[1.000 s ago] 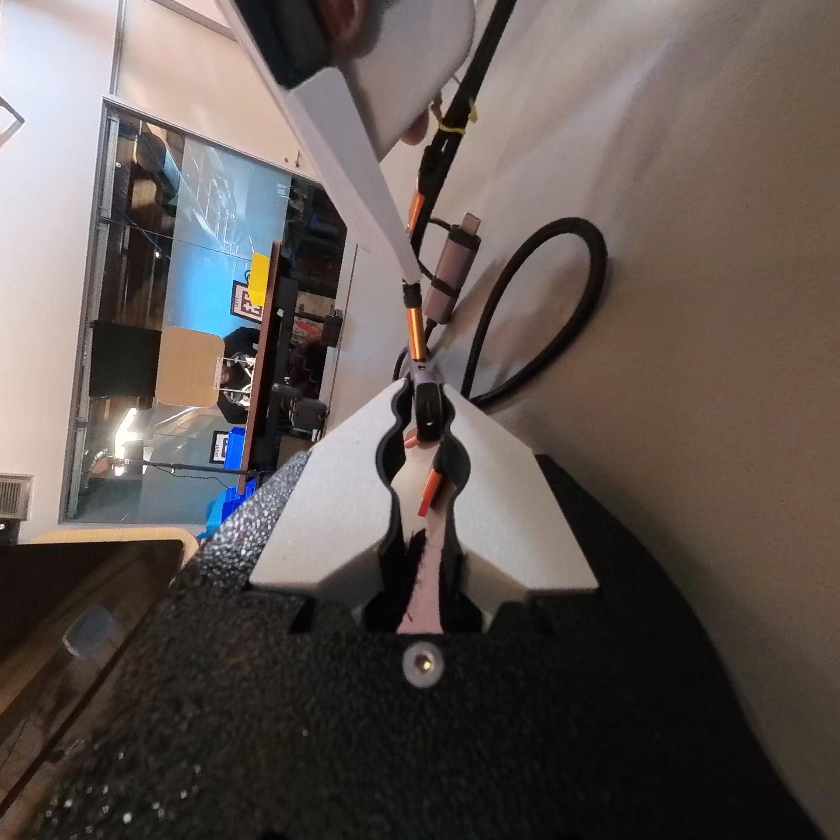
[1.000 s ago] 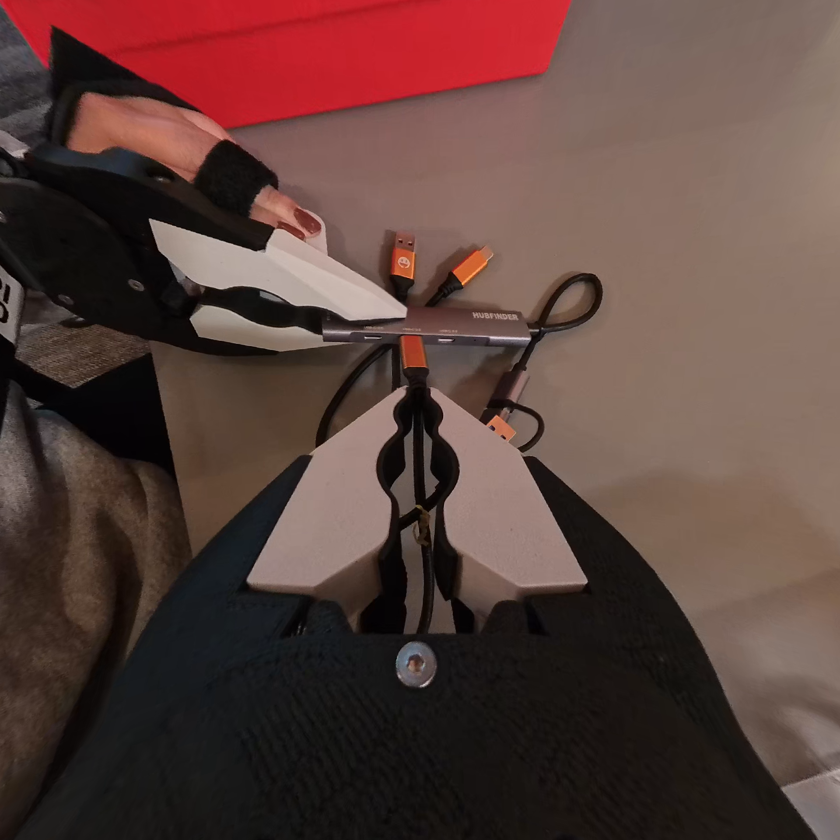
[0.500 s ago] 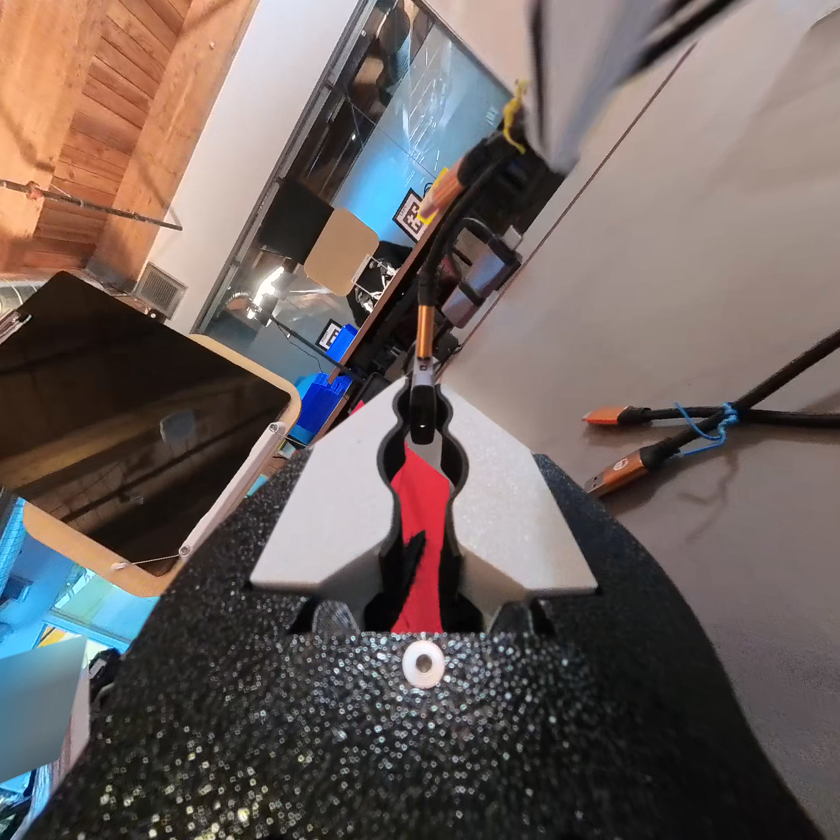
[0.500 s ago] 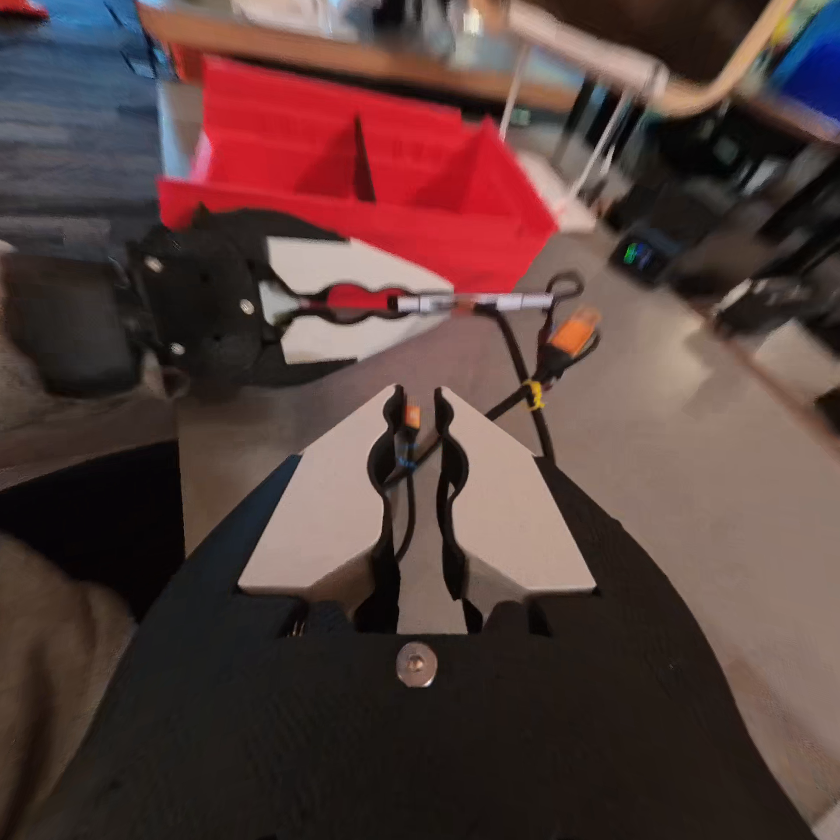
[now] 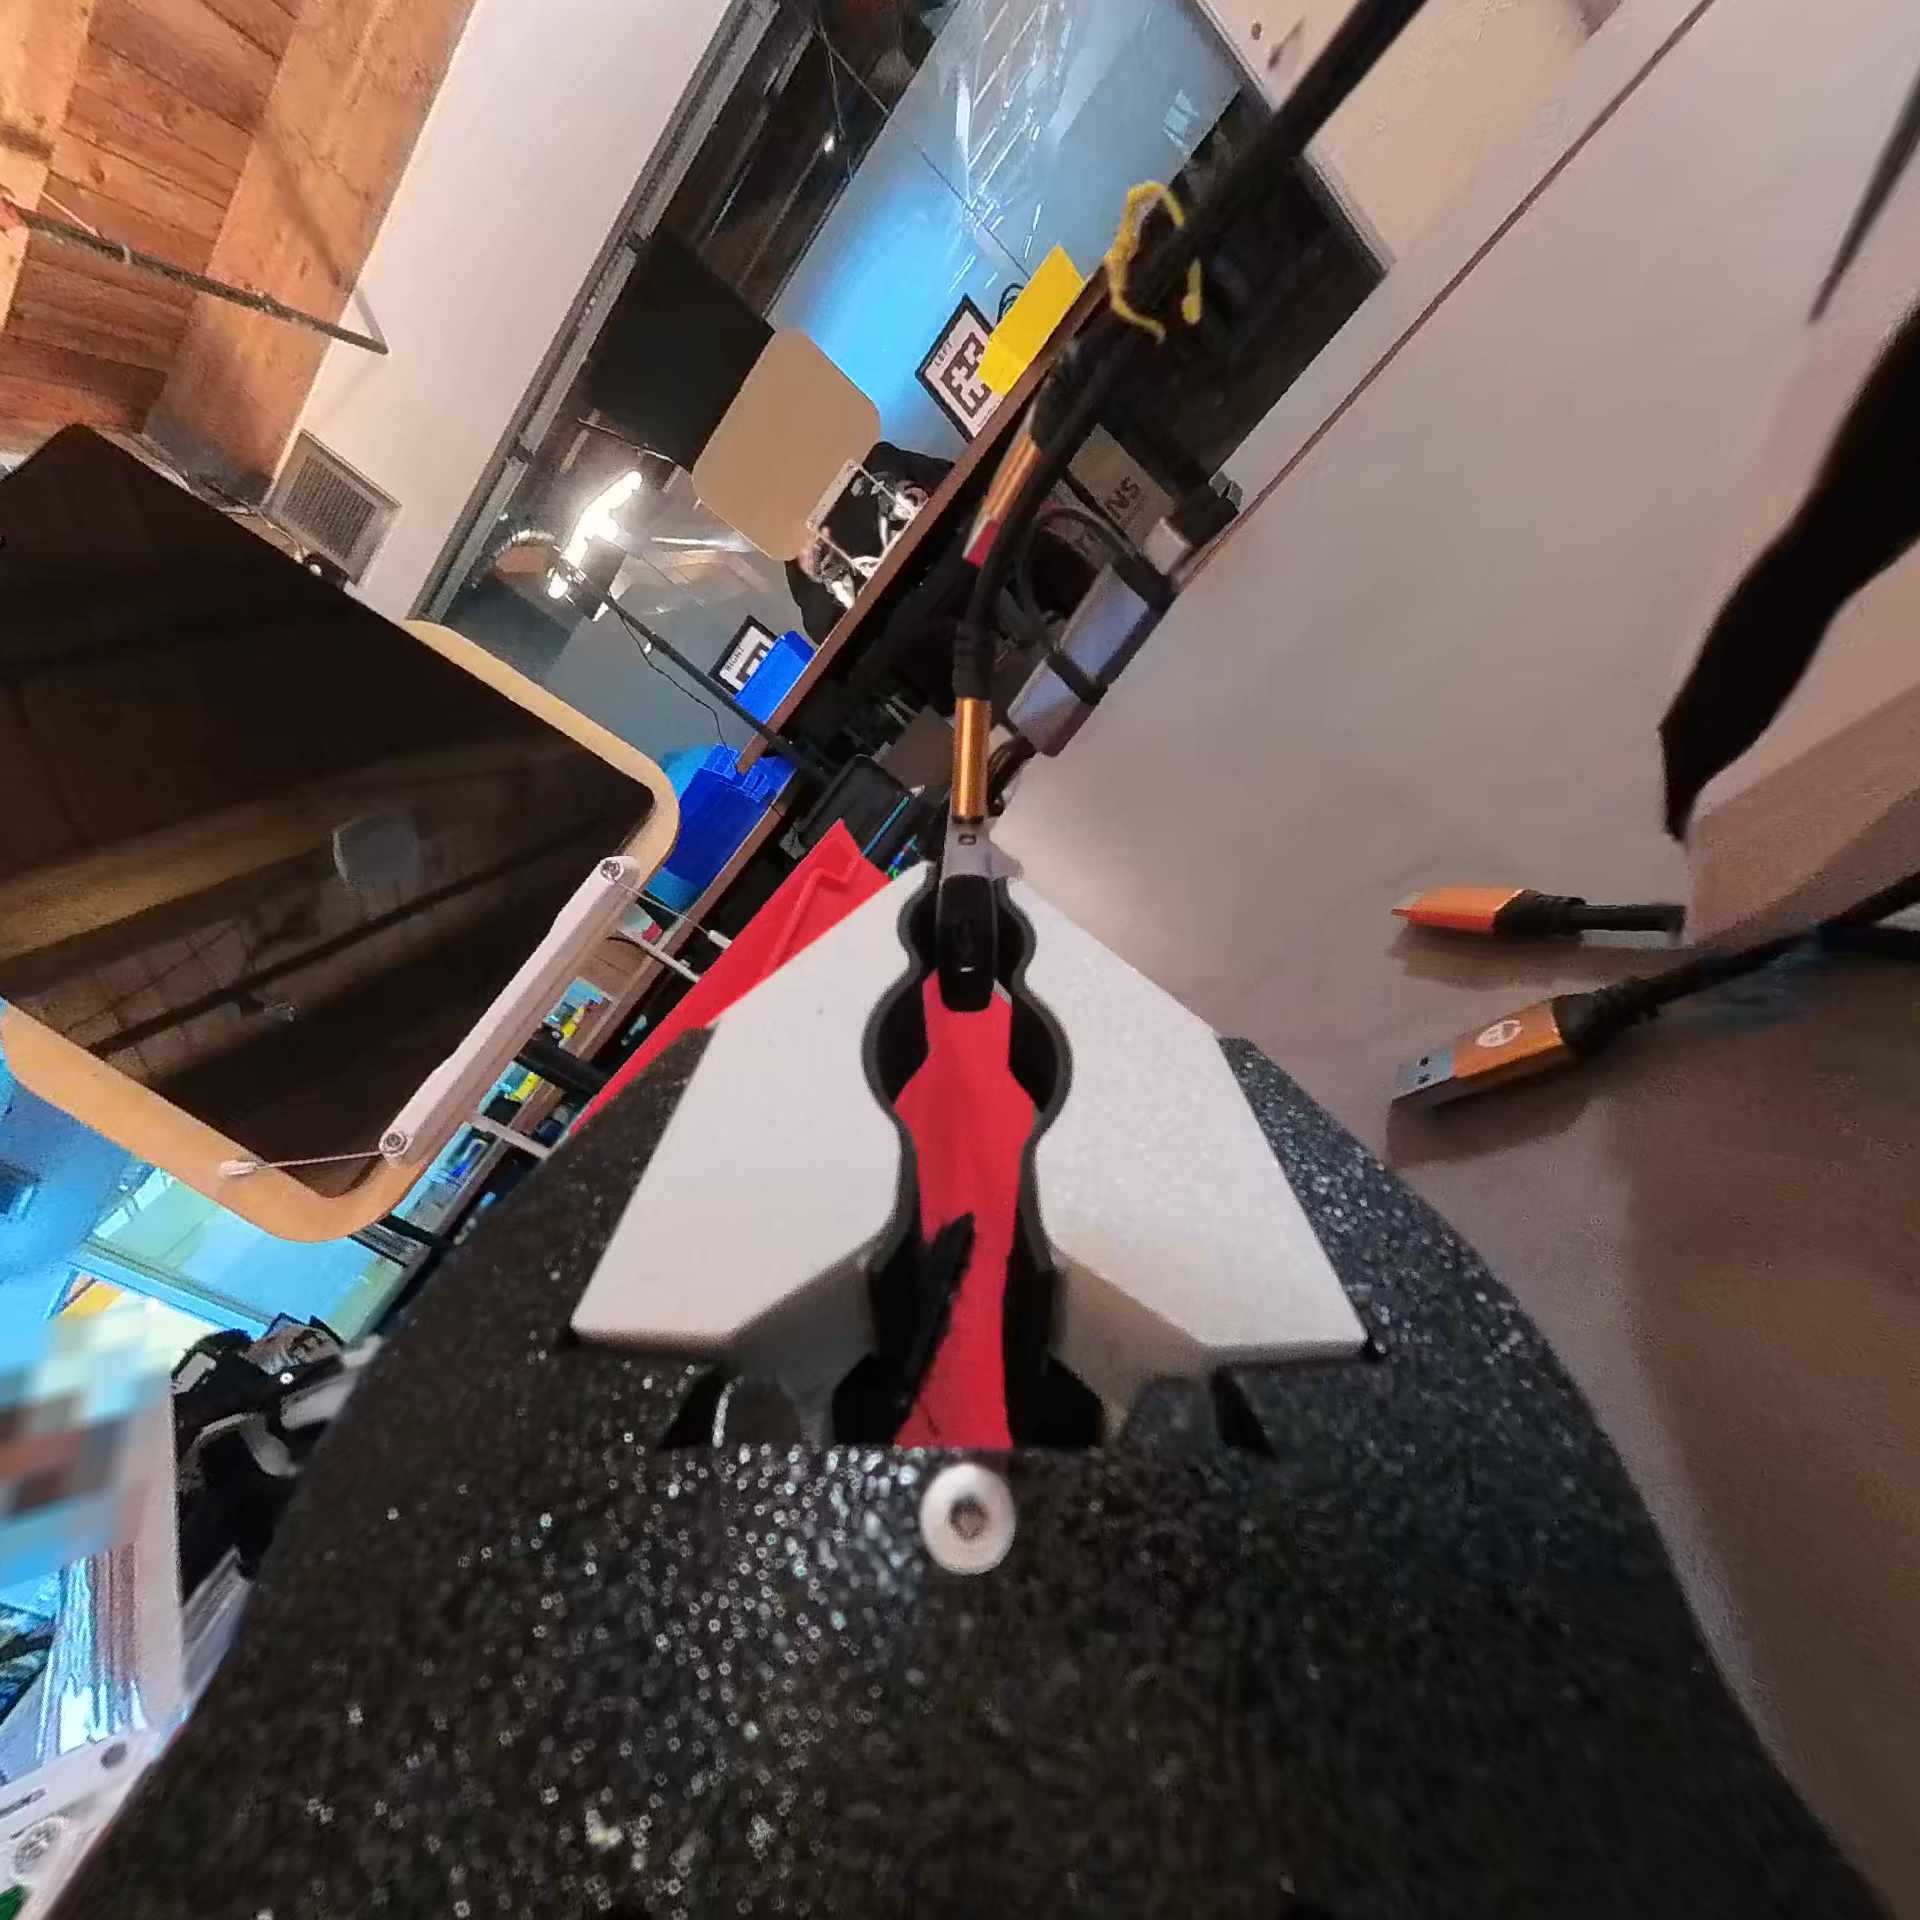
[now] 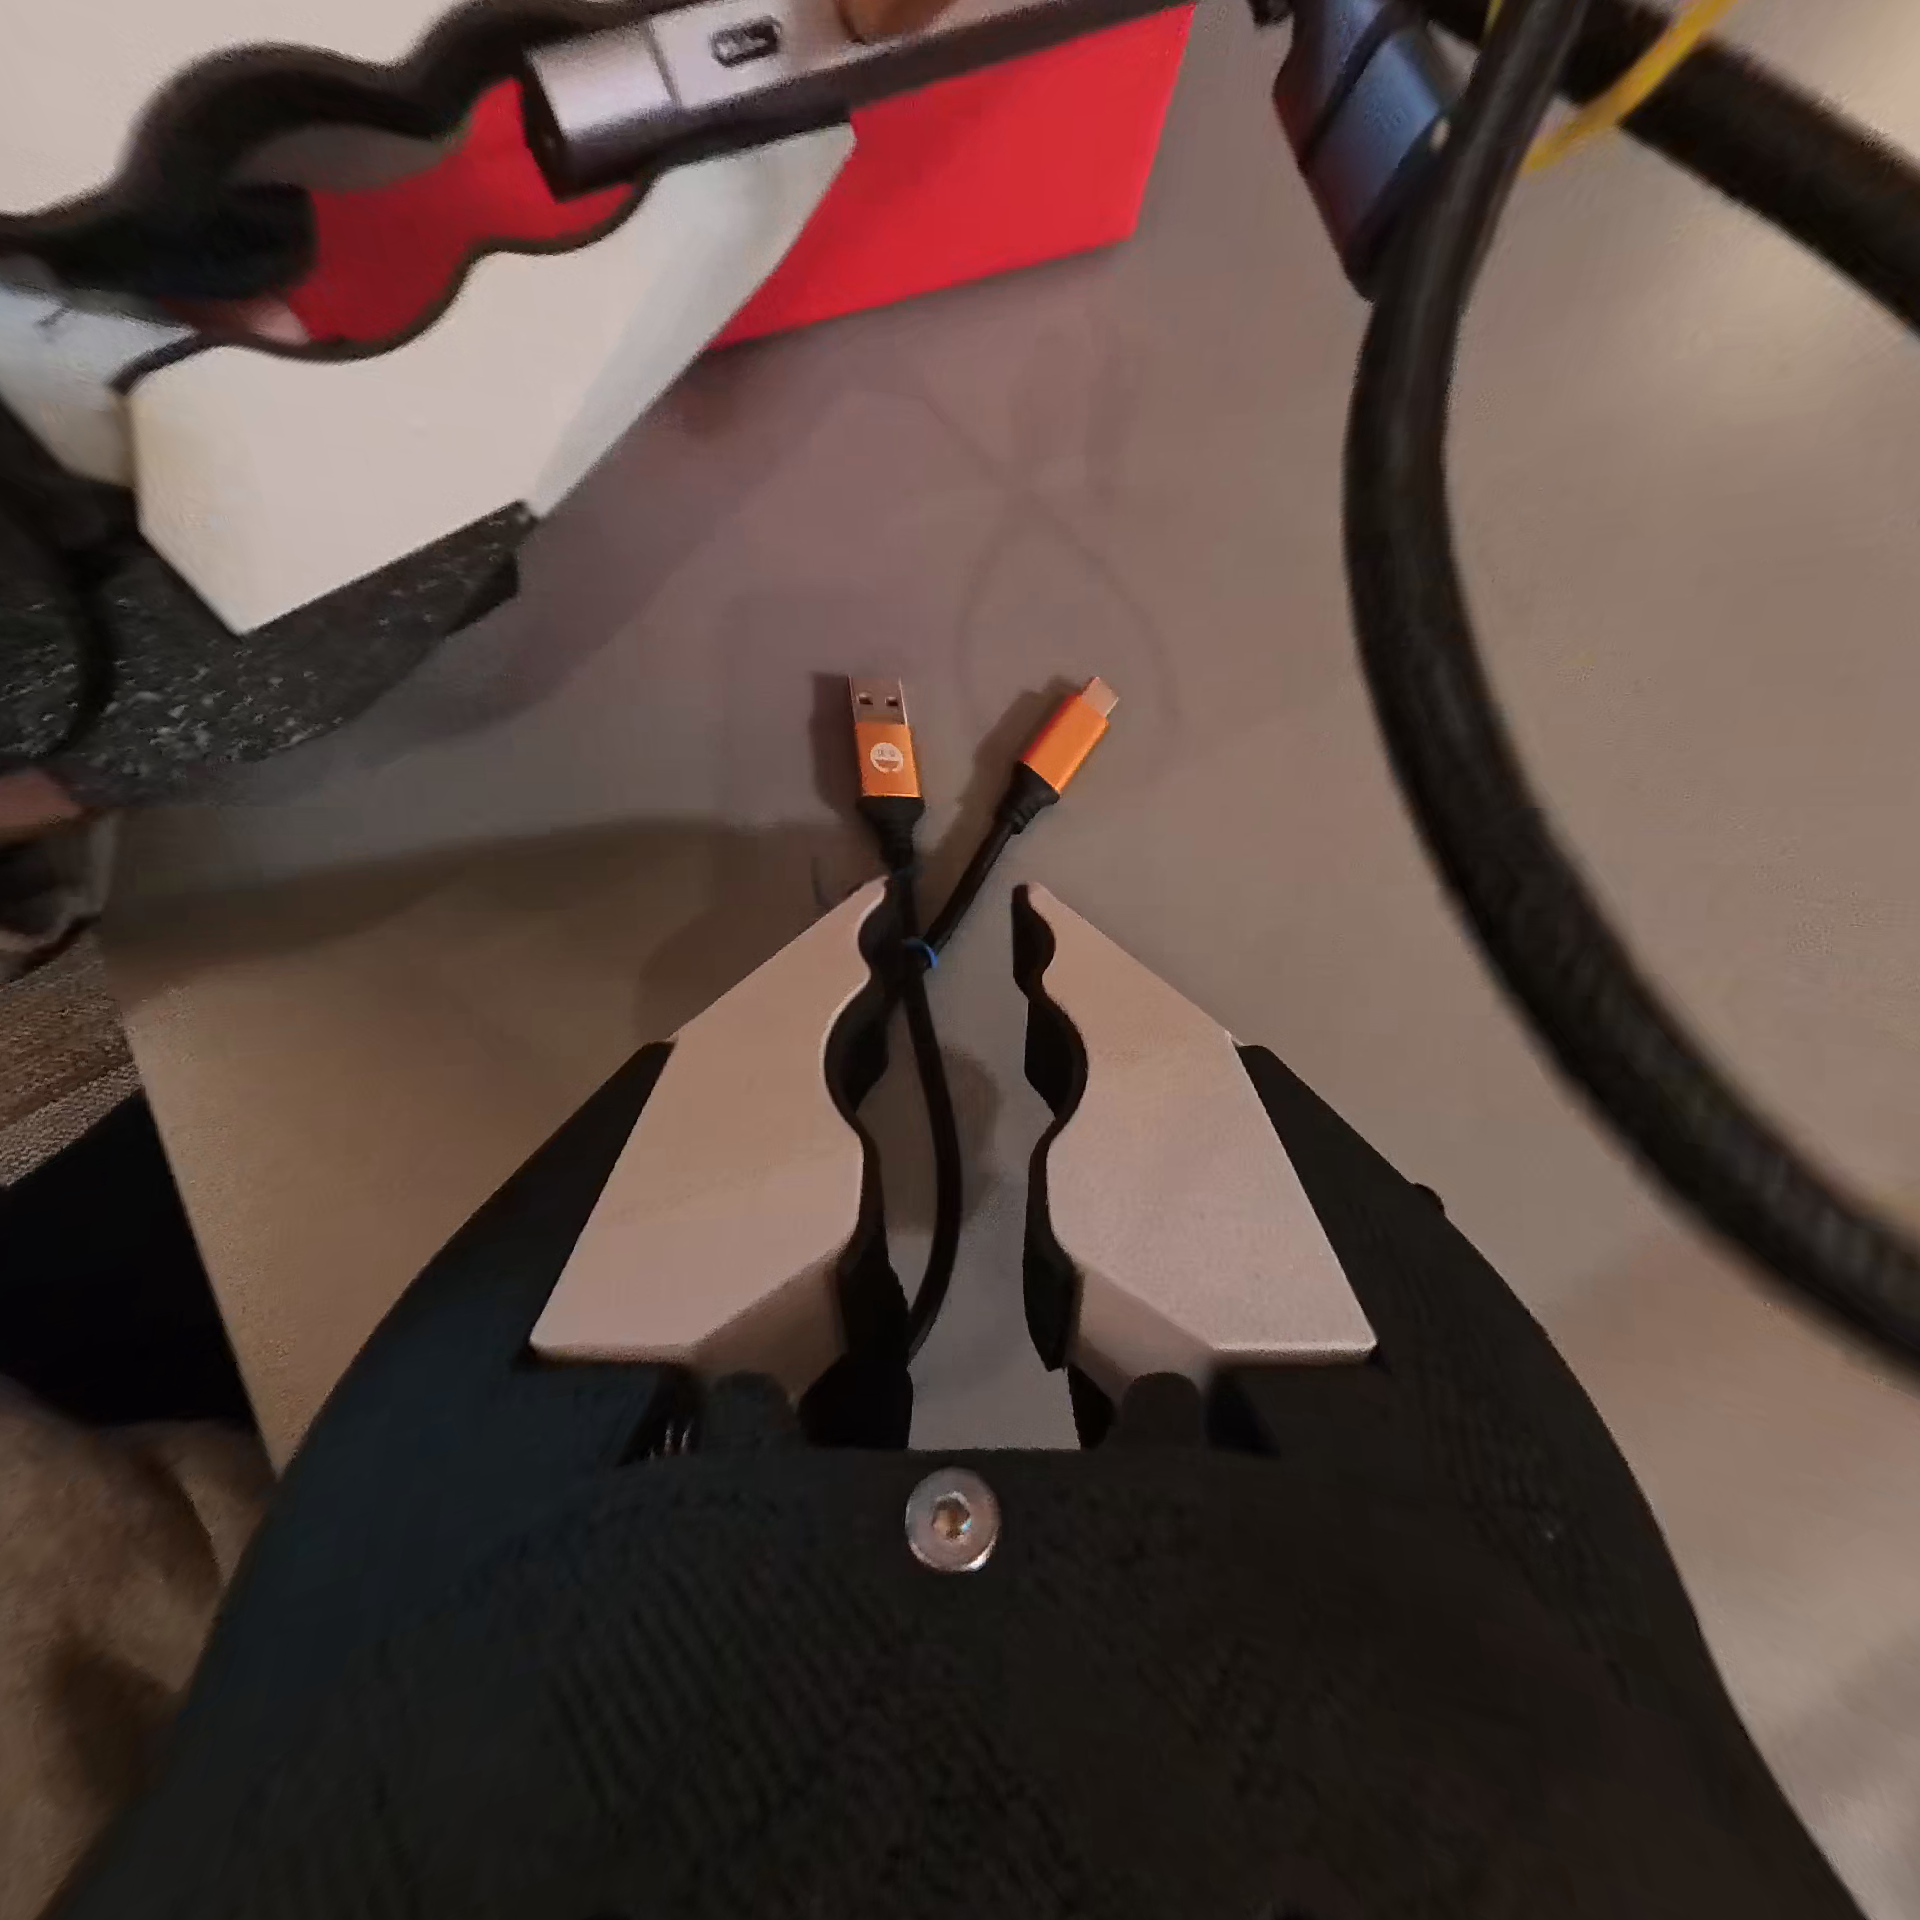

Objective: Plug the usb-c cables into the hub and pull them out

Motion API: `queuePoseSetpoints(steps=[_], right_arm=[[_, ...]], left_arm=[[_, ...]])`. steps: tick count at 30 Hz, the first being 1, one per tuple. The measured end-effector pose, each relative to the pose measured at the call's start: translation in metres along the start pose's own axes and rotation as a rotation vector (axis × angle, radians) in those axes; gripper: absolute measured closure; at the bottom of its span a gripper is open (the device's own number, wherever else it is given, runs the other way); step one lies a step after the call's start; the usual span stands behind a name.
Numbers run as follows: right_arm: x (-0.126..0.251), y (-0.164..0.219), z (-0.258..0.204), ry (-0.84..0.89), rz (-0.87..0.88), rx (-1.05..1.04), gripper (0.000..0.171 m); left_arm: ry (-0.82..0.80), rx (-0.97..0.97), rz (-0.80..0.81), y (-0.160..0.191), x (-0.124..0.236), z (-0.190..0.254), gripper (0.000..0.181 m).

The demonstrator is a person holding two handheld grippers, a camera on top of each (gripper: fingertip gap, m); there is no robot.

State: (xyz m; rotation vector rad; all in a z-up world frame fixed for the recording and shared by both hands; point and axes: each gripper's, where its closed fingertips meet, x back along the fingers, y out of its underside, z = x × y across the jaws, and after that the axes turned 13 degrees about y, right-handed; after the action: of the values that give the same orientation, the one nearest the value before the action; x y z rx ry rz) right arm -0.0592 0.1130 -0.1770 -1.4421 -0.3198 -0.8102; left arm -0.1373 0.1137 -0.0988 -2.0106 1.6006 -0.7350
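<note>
Hub lifted, next cable awaiting pickup.
My left hand-held gripper (image 5: pixel 971 904) pinches the hub (image 5: pixel 966 935) aloft; my right hand-held gripper (image 6: pixel 951 899), parted and empty, hovers over the usb-c plug (image 6: pixel 1062 740) just ahead on the worktop (image 6: pixel 1351 1039); next I should grasp it.

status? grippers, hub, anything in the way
Left gripper shut on hub, lifted. Right gripper open above loose orange cable. Black cable loop hangs alongside.

2 cable plugs (image 6: pixel 883 753) lie on the table (image 6: pixel 1351 935), before the bin (image 6: pixel 987 187).
</note>
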Motion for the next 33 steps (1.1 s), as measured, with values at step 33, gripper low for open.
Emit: queuePoseSetpoints(steps=[33], right_arm=[[0.056,0.015,-0.003,-0.115,-0.074,0.254,0.17]], left_arm=[[0.35,-0.377,0.136,-0.031,-0.001,0.088,0.174]])
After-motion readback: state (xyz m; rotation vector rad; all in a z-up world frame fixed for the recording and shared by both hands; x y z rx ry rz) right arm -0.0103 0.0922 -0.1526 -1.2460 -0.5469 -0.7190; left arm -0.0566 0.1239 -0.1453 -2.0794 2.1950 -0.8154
